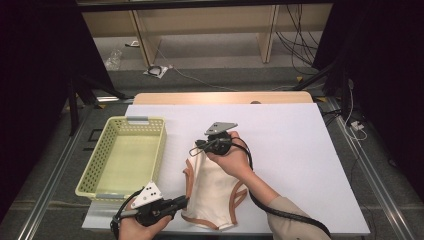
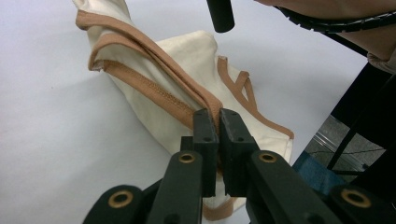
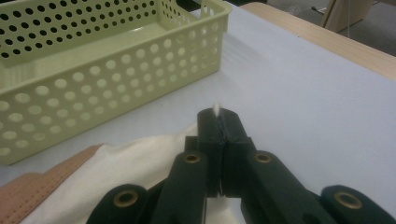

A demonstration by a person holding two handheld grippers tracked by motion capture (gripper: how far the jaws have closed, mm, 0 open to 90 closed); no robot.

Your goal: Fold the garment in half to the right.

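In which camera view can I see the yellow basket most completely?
The high view: the basket appears whole from above, with all four perforated walls and its floor, left of the cream garment. The right gripper view gives a close look at one corner and two walls. The left gripper view faces the garment.

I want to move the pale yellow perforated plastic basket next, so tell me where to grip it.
Grip the pale yellow perforated plastic basket by its rim, on the long wall nearest the cream garment with tan trim. Come from above, one jaw inside and one outside: the basket sits upright and open-topped, and its thin wall would probably fit between the jaws. That side faces the right gripper, though it is now shut on the garment.
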